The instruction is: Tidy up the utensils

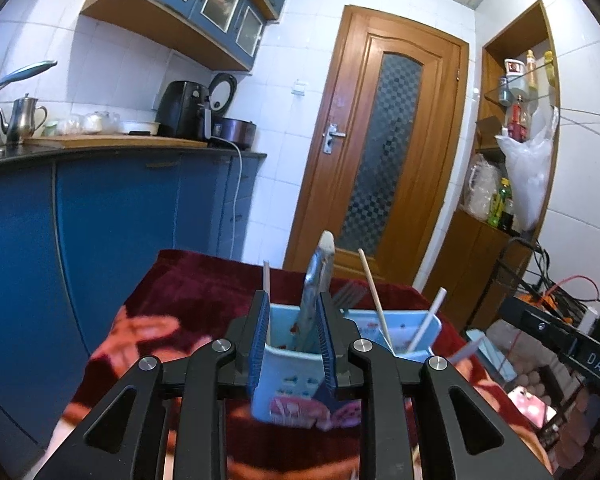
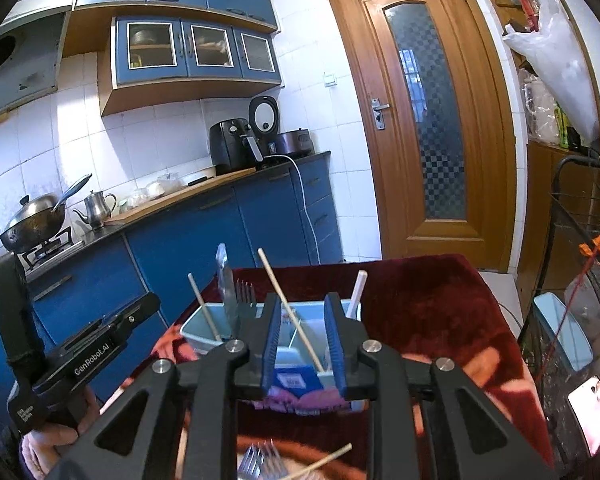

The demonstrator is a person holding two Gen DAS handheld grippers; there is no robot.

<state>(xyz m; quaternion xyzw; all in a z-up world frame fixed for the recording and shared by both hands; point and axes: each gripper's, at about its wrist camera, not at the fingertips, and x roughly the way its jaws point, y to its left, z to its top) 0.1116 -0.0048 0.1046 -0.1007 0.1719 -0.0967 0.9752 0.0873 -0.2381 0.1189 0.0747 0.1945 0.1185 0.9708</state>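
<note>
A light blue utensil holder with compartments stands on the dark red cloth. My left gripper has its pads on both sides of the holder's left compartment, which holds a metal knife and a chopstick. A fork, a wooden chopstick and a white chopstick stand further right. My right gripper straddles the holder around a wooden chopstick. A fork and a chopstick lie below it.
Blue kitchen cabinets and a counter with an air fryer stand at the left. A wooden door is behind the table. A black wire rack stands at the right. The left gripper's body shows at left.
</note>
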